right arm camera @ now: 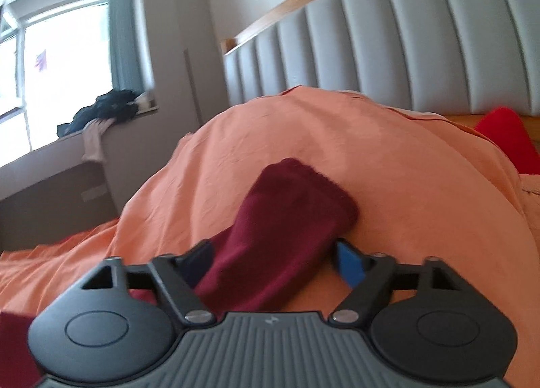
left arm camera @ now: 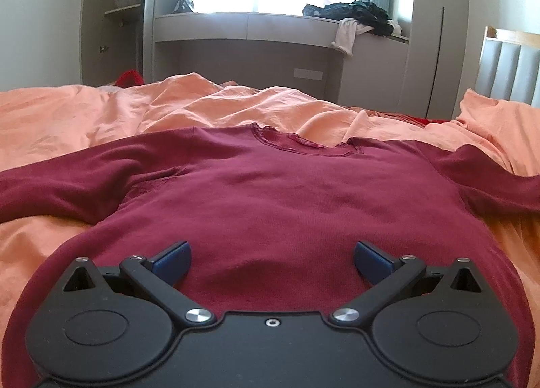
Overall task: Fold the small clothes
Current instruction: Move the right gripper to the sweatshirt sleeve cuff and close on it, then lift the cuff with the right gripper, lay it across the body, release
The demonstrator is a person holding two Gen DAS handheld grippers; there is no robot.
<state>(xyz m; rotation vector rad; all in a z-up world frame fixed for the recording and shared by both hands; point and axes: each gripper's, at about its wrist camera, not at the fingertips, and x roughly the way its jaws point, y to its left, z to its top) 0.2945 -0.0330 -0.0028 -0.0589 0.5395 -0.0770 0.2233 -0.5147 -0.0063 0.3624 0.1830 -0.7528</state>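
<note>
A maroon long-sleeved sweater [left arm camera: 270,192] lies flat and face up on the orange bed cover [left arm camera: 84,111], neck away from me and both sleeves spread out to the sides. My left gripper [left arm camera: 271,253] hovers over its lower body, open, with nothing between the blue pads. In the right wrist view, the sweater's right sleeve [right arm camera: 293,205] runs up between the fingers of my right gripper [right arm camera: 271,249], cuff end pointing away. The left finger sits against the sleeve, while the blue right pad [right arm camera: 349,264] stands a little off it, so the jaws are open around the cloth.
A padded grey headboard [right arm camera: 405,33] rises behind a hump in the orange cover [right arm camera: 303,124]. A red pillow [right arm camera: 506,138] lies at the right. A pile of dark clothes [left arm camera: 357,15] sits on the window ledge beyond the bed.
</note>
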